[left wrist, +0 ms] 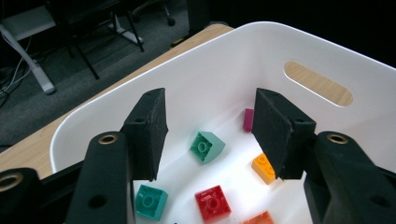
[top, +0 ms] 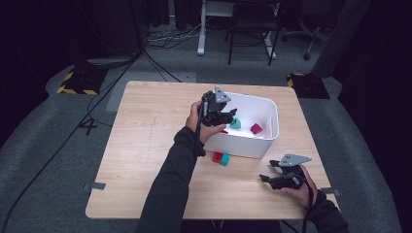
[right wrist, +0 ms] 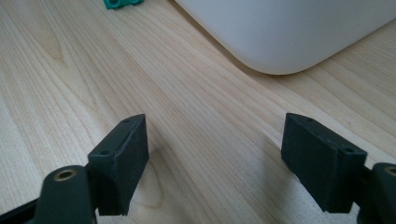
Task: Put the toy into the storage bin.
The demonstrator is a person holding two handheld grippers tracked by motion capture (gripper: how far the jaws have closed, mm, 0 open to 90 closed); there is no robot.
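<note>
A white bin (top: 266, 103) stands on the wooden table (top: 145, 145). My left gripper (top: 229, 115) hangs over its near left corner, open, with nothing between the jaws. In the left gripper view that gripper (left wrist: 208, 105) looks down into the bin (left wrist: 327, 51) at loose bricks: a teal one (left wrist: 207, 146), a red one (left wrist: 213, 203), an orange one (left wrist: 264, 168) and a magenta one (left wrist: 248, 120). My right gripper (top: 266, 171) rests low near the table's front right, open and holding nothing. A red brick (top: 217, 156) and a teal brick (top: 225, 159) lie side by side on the table in front of the bin.
In the right gripper view the open jaws (right wrist: 215, 126) stand just above bare wood, with the bin's rounded corner (right wrist: 289, 32) ahead and a teal brick (right wrist: 122, 3) at the top edge. Chairs, desk legs and cables stand on the floor beyond the table.
</note>
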